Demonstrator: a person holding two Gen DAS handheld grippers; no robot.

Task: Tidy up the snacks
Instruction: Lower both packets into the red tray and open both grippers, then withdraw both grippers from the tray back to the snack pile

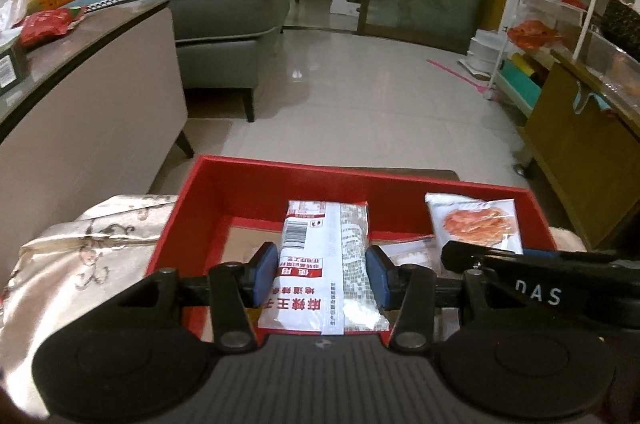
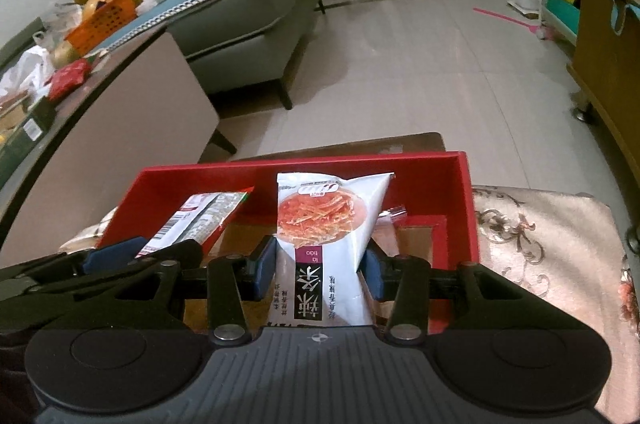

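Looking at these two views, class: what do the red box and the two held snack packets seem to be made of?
Red box: probably matte cardboard; flat, thin, dull walls. White barcode packet: glossy plastic film, with glare and crinkles. Packet with the orange food photo: likely the same printed film, smooth sheen.

2 snack packets over box, side by side.

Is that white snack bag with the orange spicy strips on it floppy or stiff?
Probably floppy: the white snack bag looks like thin shiny film, and it creases where the right gripper holds it. Likely light and slightly slippery, given its glossy surface.
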